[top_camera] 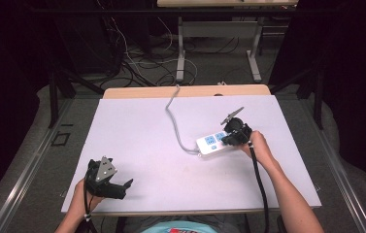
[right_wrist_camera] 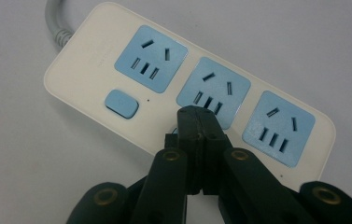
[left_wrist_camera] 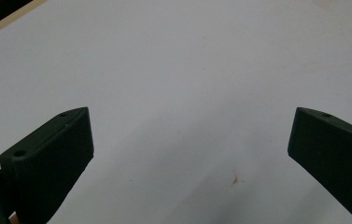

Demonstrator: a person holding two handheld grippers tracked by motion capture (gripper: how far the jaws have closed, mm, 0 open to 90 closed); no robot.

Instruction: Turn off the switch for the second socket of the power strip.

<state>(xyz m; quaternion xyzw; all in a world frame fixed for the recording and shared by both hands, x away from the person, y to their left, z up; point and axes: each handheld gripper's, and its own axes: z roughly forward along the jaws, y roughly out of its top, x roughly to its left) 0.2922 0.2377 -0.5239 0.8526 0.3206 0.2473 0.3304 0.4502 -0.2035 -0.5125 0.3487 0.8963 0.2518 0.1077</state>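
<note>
My right gripper [right_wrist_camera: 200,122], jaws together, presses down at the middle switch of the power strip [top_camera: 214,142] right of center; next push firmly; left gripper [left_wrist_camera: 190,154] idles apart near-left.

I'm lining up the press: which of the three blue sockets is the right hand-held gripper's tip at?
The middle socket. The shut right hand-held gripper overlaps its lower edge, while the socket nearest the cable and the far-end socket sit apart on either side.
</note>
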